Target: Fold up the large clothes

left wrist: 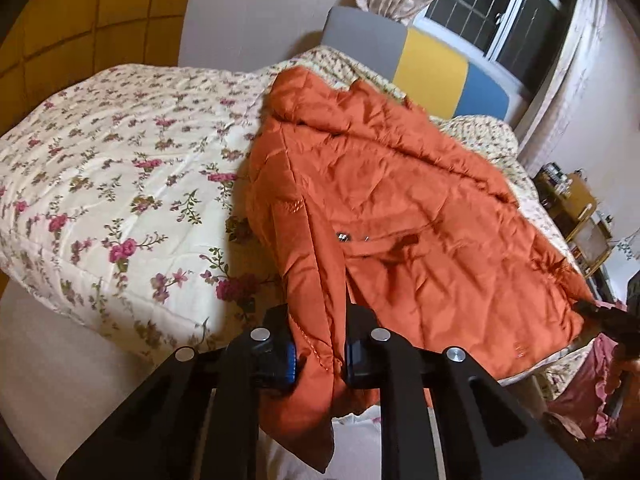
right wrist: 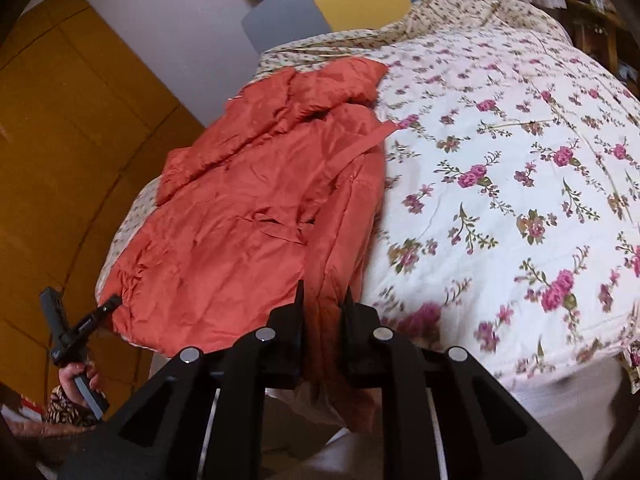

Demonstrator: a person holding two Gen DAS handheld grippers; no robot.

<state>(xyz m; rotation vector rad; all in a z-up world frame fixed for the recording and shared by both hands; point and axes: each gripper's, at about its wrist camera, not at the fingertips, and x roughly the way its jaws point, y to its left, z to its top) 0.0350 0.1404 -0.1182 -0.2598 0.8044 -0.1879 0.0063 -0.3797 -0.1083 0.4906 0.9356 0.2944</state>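
Note:
A large orange quilted jacket (left wrist: 400, 208) lies spread on the floral bed quilt (left wrist: 120, 184), collar toward the headboard. My left gripper (left wrist: 318, 320) is shut on the jacket's near hem corner, and a flap of fabric hangs below the jaws. In the right wrist view the jacket (right wrist: 248, 216) lies left of centre, and my right gripper (right wrist: 324, 300) is shut on its other near hem edge. The right gripper also shows in the left wrist view (left wrist: 600, 312) at the jacket's right corner; the left gripper shows in the right wrist view (right wrist: 108, 304) at the left corner.
The quilt (right wrist: 500, 184) covers the whole bed. A grey, yellow and blue headboard (left wrist: 436, 64) stands at the far end under a window (left wrist: 496, 4). A yellow wardrobe (right wrist: 60, 140) is beside the bed. A cluttered wooden shelf (left wrist: 576, 208) stands at the right wall.

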